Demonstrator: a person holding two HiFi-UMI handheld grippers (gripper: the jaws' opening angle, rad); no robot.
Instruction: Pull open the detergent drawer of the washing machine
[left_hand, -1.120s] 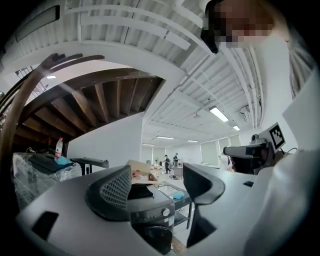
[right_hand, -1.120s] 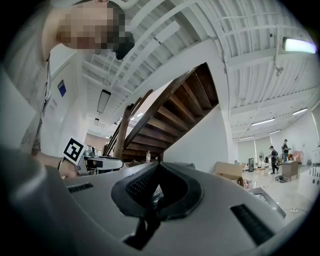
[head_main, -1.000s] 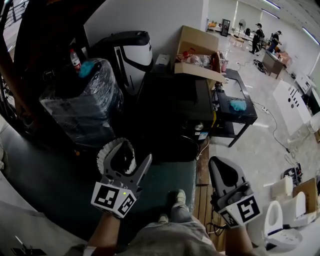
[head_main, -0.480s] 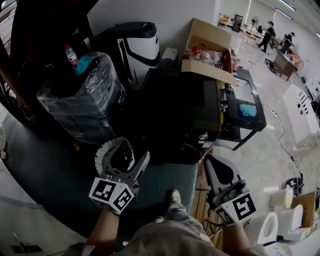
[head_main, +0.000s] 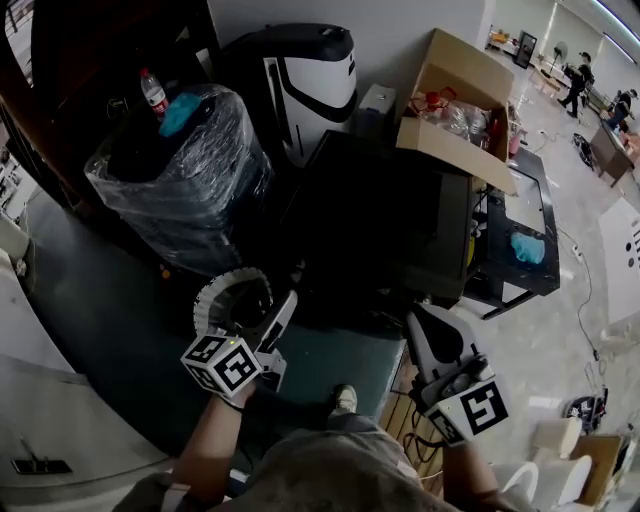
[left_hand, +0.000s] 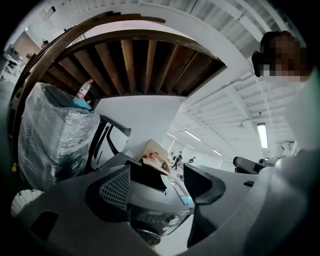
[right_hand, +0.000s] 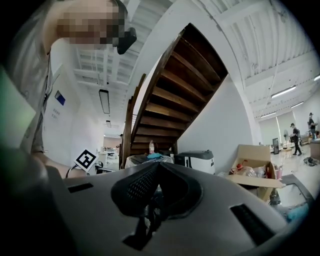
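The washing machine (head_main: 385, 215) is a dark box in the middle of the head view. Its front panel with a round knob (left_hand: 173, 220) shows between the jaws in the left gripper view. I cannot make out the detergent drawer. My left gripper (head_main: 268, 296) is held short of the machine's near left corner, with its jaws open and nothing between them. My right gripper (head_main: 416, 320) is held below the machine's near right side. In the right gripper view, the right gripper (right_hand: 158, 169) has its jaws closed together, empty.
Left of the machine stands a plastic-wrapped bundle (head_main: 190, 180) with a water bottle (head_main: 152, 92) on top. A black-and-white appliance (head_main: 300, 80) and an open cardboard box (head_main: 460, 100) stand behind. A low black cart (head_main: 525, 245) is at the right. A dark staircase (right_hand: 185, 95) rises overhead.
Both grippers have come forward and lower toward the dark machine, which now fills more of the head view. The left gripper has rolled. Neither pair of jaws has changed.
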